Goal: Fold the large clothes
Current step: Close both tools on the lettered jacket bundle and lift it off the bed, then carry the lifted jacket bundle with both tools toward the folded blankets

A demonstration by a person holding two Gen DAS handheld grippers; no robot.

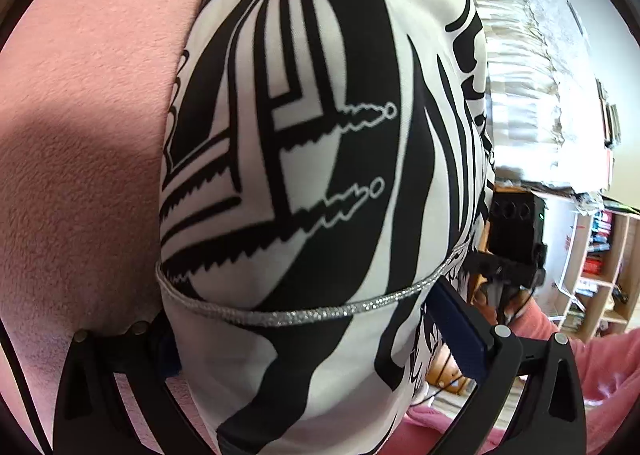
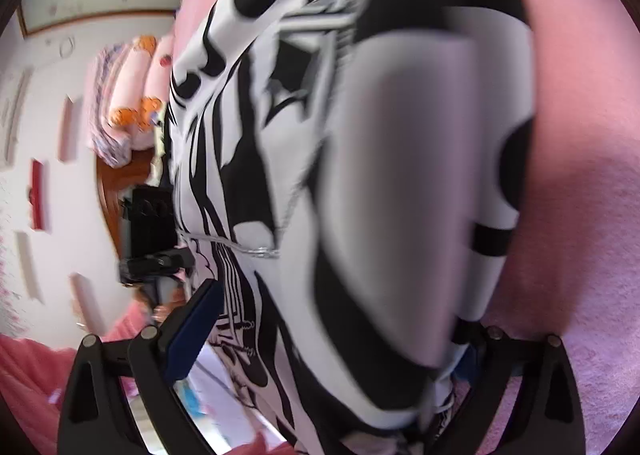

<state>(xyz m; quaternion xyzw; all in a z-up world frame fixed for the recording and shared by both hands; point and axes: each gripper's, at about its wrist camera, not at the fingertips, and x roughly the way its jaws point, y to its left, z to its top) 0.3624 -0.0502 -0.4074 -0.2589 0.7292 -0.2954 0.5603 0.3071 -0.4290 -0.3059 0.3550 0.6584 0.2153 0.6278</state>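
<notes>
Your left view alone shows the smooth black-and-white garment [image 1: 304,159] with its silver cord [image 1: 280,313]; both grippers' fingers [image 1: 460,331] [image 2: 192,327] are spread wide on the fuzzy pink blanket [image 1: 88,135].

Black-and-white patterned garment [image 2: 360,175] between the right gripper's [image 2: 332,339] wide-spread jaws — pink fleece blanket [image 2: 580,215] beneath.

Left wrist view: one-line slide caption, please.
Open left gripper straddles a black-and-white patterned garment with silver trim, lying on a pink blanket.
</notes>
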